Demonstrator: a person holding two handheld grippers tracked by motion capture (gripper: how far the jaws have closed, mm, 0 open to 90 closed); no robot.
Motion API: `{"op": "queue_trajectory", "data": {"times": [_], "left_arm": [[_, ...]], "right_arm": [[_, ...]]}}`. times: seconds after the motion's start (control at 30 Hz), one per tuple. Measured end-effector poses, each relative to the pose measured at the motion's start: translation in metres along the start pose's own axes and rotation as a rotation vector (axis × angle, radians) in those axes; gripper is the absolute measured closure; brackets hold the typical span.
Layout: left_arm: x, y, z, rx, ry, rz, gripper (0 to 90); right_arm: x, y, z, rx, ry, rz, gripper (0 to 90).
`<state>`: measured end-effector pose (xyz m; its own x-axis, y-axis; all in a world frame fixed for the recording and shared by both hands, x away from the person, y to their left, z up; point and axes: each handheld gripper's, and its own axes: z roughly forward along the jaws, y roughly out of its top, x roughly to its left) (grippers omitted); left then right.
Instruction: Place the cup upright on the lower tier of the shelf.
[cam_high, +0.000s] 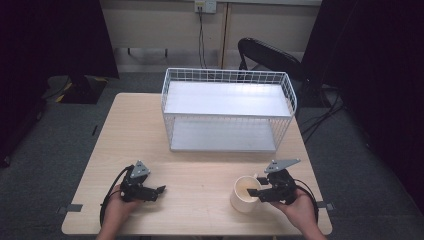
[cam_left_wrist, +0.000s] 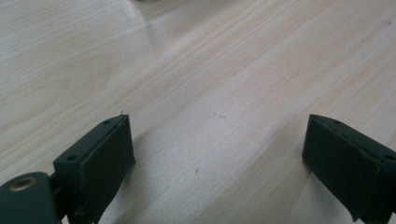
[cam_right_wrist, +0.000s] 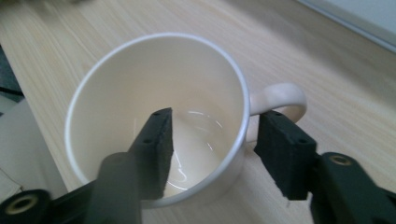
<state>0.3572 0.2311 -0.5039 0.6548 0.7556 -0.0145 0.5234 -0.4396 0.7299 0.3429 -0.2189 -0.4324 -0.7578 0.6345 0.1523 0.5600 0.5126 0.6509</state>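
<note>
cream mug (cam_high: 244, 194), one; two claws

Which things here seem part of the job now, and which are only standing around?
Likely in the job:
- cream ceramic mug, straddled at its wall
- right hand-held gripper, one jaw inside the mug, one outside
- white wire two-level shelf rack, a guess

Standing by:
- left hand-held gripper, open over the bare wooden table
- black folding chair

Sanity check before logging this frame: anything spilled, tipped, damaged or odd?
Nothing stands out. The mug stands upright and empty on the table; the right gripper straddles its wall beside the handle. The wire shelf rack sits square. The left gripper is open over bare wood.
</note>
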Motion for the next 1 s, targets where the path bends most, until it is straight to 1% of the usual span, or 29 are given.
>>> {"op": "queue_trajectory", "data": {"times": [0.03,0.07,0.13,0.17,0.2,0.3,0.33,0.37,0.4,0.47,0.5,0.53,0.57,0.73,0.9,1.0], "left_arm": [[0.0000,0.0000,0.0000,0.000,0.000,0.000,8.5],[0.0000,0.0000,0.0000,0.000,0.000,0.000,8.5],[0.0000,0.0000,0.0000,0.000,0.000,0.000,8.5],[0.0000,0.0000,0.0000,0.000,0.000,0.000,8.5],[0.0000,0.0000,0.0000,0.000,0.001,0.000,8.5],[0.0000,0.0000,0.0000,0.000,0.000,0.000,8.5],[0.0002,0.0000,-0.0001,0.001,0.002,0.003,8.5],[0.0001,0.0000,-0.0001,0.000,0.001,0.002,8.5],[0.0001,0.0000,-0.0001,0.000,0.001,0.002,8.5],[0.0000,0.0000,0.0000,0.000,0.000,0.000,8.5],[0.0000,0.0000,0.0000,0.000,0.000,0.000,8.5],[0.0000,0.0000,0.0000,0.000,0.000,0.000,8.5],[0.0000,0.0000,0.0000,0.000,0.000,0.000,8.5],[0.0000,0.0000,0.0000,0.000,0.000,0.000,8.5],[0.0000,0.0000,0.0000,0.000,0.000,0.000,8.5],[0.0000,0.0000,0.0000,0.000,0.000,0.000,8.5]], "right_arm": [[-0.0002,0.0000,0.0034,0.009,0.000,0.005,51.4],[-0.0002,0.0000,0.0034,0.009,0.000,0.005,51.4],[-0.0002,0.0004,0.0058,0.005,-0.009,0.004,55.9],[-0.0005,0.0009,0.0075,0.007,-0.018,0.005,60.4],[-0.0005,0.0009,0.0075,0.007,-0.018,0.005,60.4],[-0.0011,0.0019,0.0093,0.008,-0.023,0.015,66.7],[-0.0011,0.0021,0.0098,0.008,-0.024,0.020,69.8],[-0.0010,0.0024,0.0106,0.002,-0.024,0.018,75.4],[-0.0010,0.0024,0.0106,0.002,-0.024,0.018,75.4],[0.0013,0.0028,0.0105,-0.005,-0.054,-0.002,79.0],[0.0013,0.0028,0.0105,-0.005,-0.054,-0.002,79.0],[0.0015,0.0029,0.0093,-0.012,-0.062,-0.006,81.0],[-0.0005,0.0029,0.0072,-0.033,-0.050,0.012,82.6],[-0.0017,0.0035,0.0073,-0.050,-0.063,0.013,82.8],[-0.0058,0.0078,0.0074,-0.070,-0.070,0.031,83.0],[-0.0075,0.0098,0.0074,-0.076,-0.079,0.035,83.1]]}}
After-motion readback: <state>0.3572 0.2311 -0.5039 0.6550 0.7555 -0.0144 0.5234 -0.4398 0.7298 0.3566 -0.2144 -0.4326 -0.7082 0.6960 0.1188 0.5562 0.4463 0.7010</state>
